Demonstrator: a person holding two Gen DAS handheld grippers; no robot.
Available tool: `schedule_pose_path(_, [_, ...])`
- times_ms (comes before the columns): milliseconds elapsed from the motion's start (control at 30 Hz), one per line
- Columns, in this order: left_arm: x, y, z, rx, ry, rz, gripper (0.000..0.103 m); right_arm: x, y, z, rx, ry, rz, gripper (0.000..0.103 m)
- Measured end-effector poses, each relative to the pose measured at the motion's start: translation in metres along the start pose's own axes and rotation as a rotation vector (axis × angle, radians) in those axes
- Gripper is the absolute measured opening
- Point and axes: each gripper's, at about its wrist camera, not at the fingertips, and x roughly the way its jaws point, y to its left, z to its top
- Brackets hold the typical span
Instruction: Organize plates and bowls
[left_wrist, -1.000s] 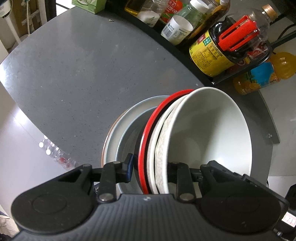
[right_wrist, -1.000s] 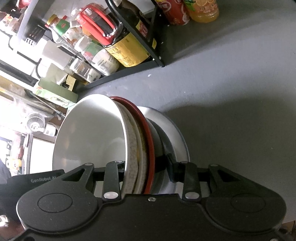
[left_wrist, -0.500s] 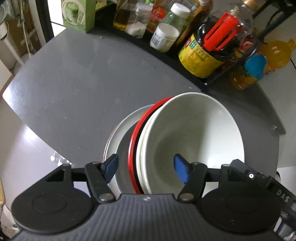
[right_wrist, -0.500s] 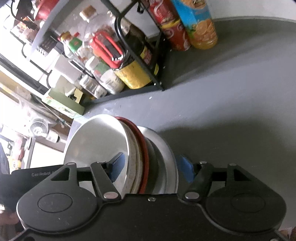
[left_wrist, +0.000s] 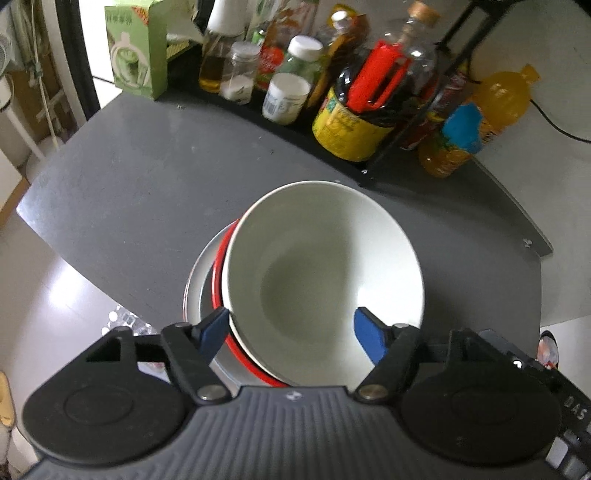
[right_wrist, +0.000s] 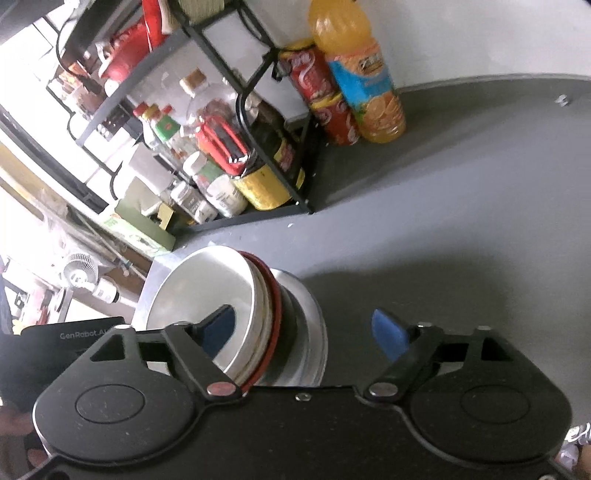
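Note:
A stack of dishes rests on the grey table (left_wrist: 140, 192). A white bowl (left_wrist: 321, 273) is on top, a red-rimmed dish (left_wrist: 221, 273) sits under it, and a grey plate (left_wrist: 195, 291) is at the bottom. My left gripper (left_wrist: 291, 332) hovers open over the stack's near edge, its blue pads (left_wrist: 214, 328) clear of the rims. From the right wrist the same white bowl (right_wrist: 207, 295), red rim (right_wrist: 275, 306) and grey plate (right_wrist: 312, 325) show side-on. My right gripper (right_wrist: 304, 332) is open, one pad before the bowl and the other over bare table.
A black wire rack (left_wrist: 332, 122) of sauce bottles and jars lines the table's back edge. An orange juice bottle (right_wrist: 365, 81) and red cans (right_wrist: 325, 99) stand beside it. A green box (left_wrist: 136, 48) sits at the far left corner. The table's left edge (left_wrist: 74, 254) drops to the floor.
Both grippers went from shut on the stack's rims to open and drew back. The stack, tilted before, now lies flat on the table.

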Motion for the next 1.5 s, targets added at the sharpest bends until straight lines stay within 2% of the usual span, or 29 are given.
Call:
schedule_pose_path(200, [-0.012, -0.016, -0.009, 0.070, -0.006, -0.049, 0.082, -0.031, -0.004, -0.006, 0.017, -0.074, -0.048, 0.093])
schedule_pose_path(300, [-0.017, -0.025, -0.012, 0.114, -0.015, -0.081, 0.086, -0.044, -0.004, -0.011, 0.006, -0.110, -0.119, 0.099])
schedule_pose_path(500, [-0.018, -0.036, -0.013, 0.239, -0.003, -0.151, 0.090, -0.067, -0.008, -0.023, 0.055, -0.176, -0.205, 0.103])
schedule_pose_path(600, [-0.020, -0.037, -0.013, 0.313, 0.016, -0.173, 0.093, -0.077, -0.004, -0.032, 0.089, -0.202, -0.255, 0.103])
schedule_pose_path(933, [-0.035, -0.023, -0.019, 0.534, -0.002, -0.206, 0.096, -0.090, 0.034, -0.077, 0.176, -0.270, -0.360, 0.103])
schedule_pose_path(1233, [-0.050, -0.007, -0.029, 0.660, -0.001, -0.250, 0.097, -0.101, 0.067, -0.108, 0.239, -0.336, -0.442, 0.103])
schedule_pose_path(1500, [-0.066, 0.009, -0.042, 0.709, -0.012, -0.280, 0.097, -0.109, 0.092, -0.132, 0.231, -0.362, -0.483, 0.103])
